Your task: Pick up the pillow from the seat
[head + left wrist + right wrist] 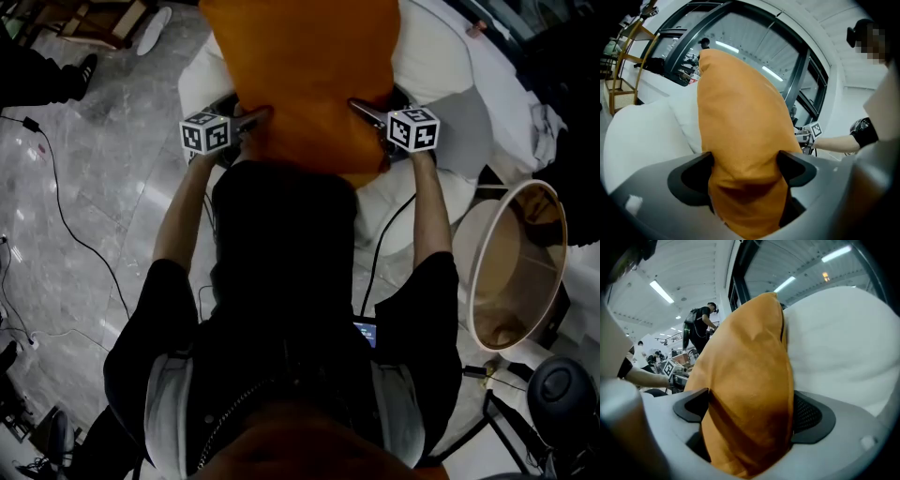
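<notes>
On grey marble floor (103,187), white seat (441,56), orange pillow (309,75)

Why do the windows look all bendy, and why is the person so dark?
Left gripper view: the wide lens bends the window frames. Head view: the person wears black and comes out dark, while the orange pillow is well lit. Right gripper view: ceiling lights glare white.
</notes>
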`<action>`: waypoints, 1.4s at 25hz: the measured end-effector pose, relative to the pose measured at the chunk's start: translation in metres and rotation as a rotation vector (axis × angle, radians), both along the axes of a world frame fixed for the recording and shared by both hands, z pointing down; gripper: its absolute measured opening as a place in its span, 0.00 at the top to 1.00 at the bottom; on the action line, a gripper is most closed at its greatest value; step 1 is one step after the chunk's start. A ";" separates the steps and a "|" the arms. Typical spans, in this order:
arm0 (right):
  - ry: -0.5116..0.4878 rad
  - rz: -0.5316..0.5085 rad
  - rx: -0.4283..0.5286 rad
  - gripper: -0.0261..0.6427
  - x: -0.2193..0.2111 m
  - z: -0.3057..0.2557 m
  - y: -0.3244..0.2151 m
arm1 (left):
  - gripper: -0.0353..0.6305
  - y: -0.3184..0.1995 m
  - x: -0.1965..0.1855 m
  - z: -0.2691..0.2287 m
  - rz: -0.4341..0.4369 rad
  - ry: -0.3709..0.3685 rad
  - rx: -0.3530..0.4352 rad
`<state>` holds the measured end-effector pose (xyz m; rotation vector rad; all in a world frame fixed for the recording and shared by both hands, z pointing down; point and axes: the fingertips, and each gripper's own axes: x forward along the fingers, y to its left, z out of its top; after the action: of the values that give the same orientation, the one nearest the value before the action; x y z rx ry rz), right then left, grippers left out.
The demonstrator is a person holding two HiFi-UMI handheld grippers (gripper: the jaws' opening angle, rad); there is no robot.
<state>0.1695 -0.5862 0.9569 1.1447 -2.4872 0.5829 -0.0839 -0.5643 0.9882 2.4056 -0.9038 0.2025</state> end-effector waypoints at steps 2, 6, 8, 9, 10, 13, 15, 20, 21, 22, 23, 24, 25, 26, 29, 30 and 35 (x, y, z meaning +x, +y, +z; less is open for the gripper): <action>-0.001 -0.047 -0.017 0.15 -0.007 0.002 0.002 | 0.27 -0.001 0.002 0.001 0.005 0.012 0.000; 0.040 -0.061 -0.015 0.19 -0.014 0.005 0.002 | 0.29 -0.001 0.006 -0.001 0.023 0.001 0.003; 0.068 -0.050 -0.013 0.22 -0.018 0.005 0.003 | 0.32 -0.001 0.009 -0.003 0.033 -0.012 0.014; 0.081 -0.043 -0.012 0.22 -0.021 0.006 0.005 | 0.34 0.000 0.011 -0.004 0.036 -0.018 0.021; 0.093 -0.037 -0.011 0.27 -0.023 0.006 0.006 | 0.35 0.001 0.012 -0.005 0.038 -0.023 0.029; 0.090 -0.012 -0.007 0.31 -0.026 0.008 0.008 | 0.39 0.004 0.013 -0.007 0.040 -0.036 0.048; 0.073 0.006 0.001 0.32 -0.028 0.008 0.010 | 0.40 0.005 0.014 -0.009 0.042 -0.044 0.061; 0.080 0.021 0.036 0.38 -0.033 0.000 0.022 | 0.42 0.012 0.018 -0.017 0.056 -0.059 0.108; 0.082 0.025 0.041 0.38 -0.032 -0.002 0.024 | 0.42 0.014 0.019 -0.020 0.062 -0.063 0.118; 0.082 0.030 0.047 0.38 -0.031 -0.004 0.027 | 0.42 0.016 0.019 -0.022 0.070 -0.067 0.129; 0.080 0.035 0.056 0.38 -0.031 -0.006 0.030 | 0.43 0.019 0.019 -0.025 0.079 -0.072 0.139; 0.080 0.039 0.067 0.39 -0.030 -0.009 0.033 | 0.43 0.021 0.020 -0.027 0.089 -0.078 0.149; 0.081 0.042 0.078 0.39 -0.030 -0.011 0.036 | 0.43 0.022 0.021 -0.030 0.097 -0.084 0.160; 0.084 0.045 0.089 0.39 -0.029 -0.014 0.039 | 0.43 0.024 0.022 -0.033 0.104 -0.089 0.172; 0.088 0.050 0.111 0.40 -0.027 -0.022 0.048 | 0.44 0.026 0.026 -0.047 0.112 -0.107 0.222; 0.082 0.053 0.117 0.40 -0.027 -0.025 0.050 | 0.44 0.026 0.026 -0.052 0.114 -0.114 0.241; 0.050 0.104 0.182 0.41 -0.024 -0.044 0.058 | 0.44 0.023 0.028 -0.078 0.140 -0.134 0.312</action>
<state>0.1453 -0.5278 0.9132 1.3453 -2.4902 0.3552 -0.0558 -0.5418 0.9099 2.7760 -0.8804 0.2978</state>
